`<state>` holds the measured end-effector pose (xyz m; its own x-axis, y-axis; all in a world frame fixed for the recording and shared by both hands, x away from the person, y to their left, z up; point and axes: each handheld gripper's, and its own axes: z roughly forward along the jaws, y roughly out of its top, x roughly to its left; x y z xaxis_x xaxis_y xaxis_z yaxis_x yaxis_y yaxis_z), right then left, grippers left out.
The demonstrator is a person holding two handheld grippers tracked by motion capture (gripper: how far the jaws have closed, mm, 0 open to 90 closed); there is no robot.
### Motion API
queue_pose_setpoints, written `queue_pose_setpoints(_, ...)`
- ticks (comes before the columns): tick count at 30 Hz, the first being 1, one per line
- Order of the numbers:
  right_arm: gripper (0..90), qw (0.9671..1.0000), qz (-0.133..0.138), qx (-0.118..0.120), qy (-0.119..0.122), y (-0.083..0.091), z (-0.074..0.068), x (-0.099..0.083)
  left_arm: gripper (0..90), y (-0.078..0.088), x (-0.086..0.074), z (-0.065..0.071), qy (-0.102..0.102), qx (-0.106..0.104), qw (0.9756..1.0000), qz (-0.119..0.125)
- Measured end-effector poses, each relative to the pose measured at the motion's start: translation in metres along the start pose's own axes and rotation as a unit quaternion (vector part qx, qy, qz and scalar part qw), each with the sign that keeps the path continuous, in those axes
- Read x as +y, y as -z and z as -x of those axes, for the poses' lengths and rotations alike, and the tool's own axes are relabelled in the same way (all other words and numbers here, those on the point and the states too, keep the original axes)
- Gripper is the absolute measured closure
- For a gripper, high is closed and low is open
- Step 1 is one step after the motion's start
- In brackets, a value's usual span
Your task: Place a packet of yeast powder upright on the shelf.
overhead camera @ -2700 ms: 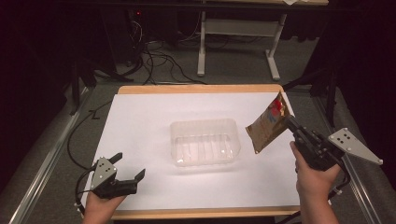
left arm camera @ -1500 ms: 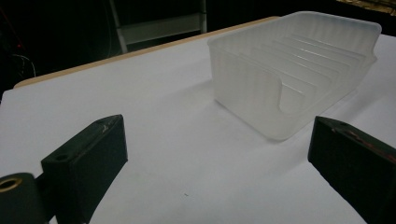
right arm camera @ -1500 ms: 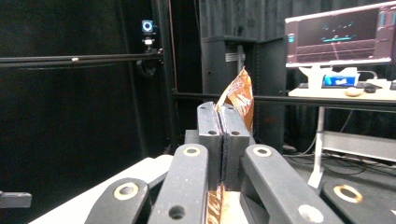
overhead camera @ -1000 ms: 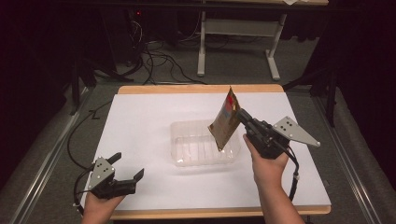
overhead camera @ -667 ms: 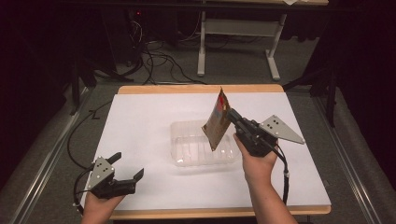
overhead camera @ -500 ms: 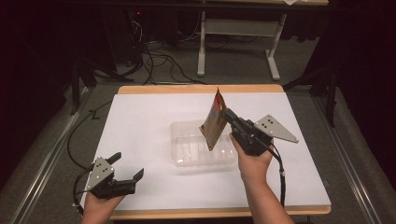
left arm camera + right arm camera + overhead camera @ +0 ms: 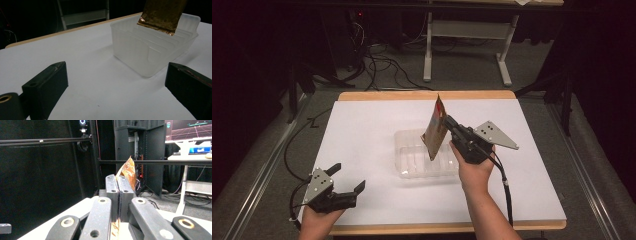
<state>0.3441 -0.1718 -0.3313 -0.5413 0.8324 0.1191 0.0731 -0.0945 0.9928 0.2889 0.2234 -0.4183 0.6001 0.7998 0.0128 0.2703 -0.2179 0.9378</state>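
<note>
A brown and orange foil snack packet (image 7: 435, 128) hangs upright over the clear plastic tray (image 7: 412, 160) in the middle of the white table top. My right gripper (image 7: 450, 123) is shut on the packet's edge, and its jaws press together on the foil packet (image 7: 128, 171) in the right gripper view. The packet's lower end (image 7: 160, 17) hovers just above the ribbed tray (image 7: 152, 50) in the left gripper view. My left gripper (image 7: 346, 178) rests at the table's near left corner, open with nothing between its jaws.
The white table top (image 7: 372, 130) has a wooden rim. Behind the far edge stand a white desk frame (image 7: 464, 45) and loose cables (image 7: 382, 65) on the floor. Metal rails (image 7: 592, 190) run along both sides of the table.
My right gripper carried the packet leftward from the table's right side to above the tray and sank a little. The left gripper stayed where it was.
</note>
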Motion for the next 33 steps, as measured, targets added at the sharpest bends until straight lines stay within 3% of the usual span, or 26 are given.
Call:
queue_pose_setpoints(19,90.0,0.9997,-0.014,-0.019,0.007,-0.006,0.000,-0.004,5.3,0.001,0.000,0.000,0.001,-0.002,1.0000,0.000)
queue_pose_setpoints(33,89.9,0.9998,-0.019,0.001,0.008,-0.018,-0.015,-0.004,5.3,0.003,0.000,-0.001,0.003,-0.002,1.0000,0.003)
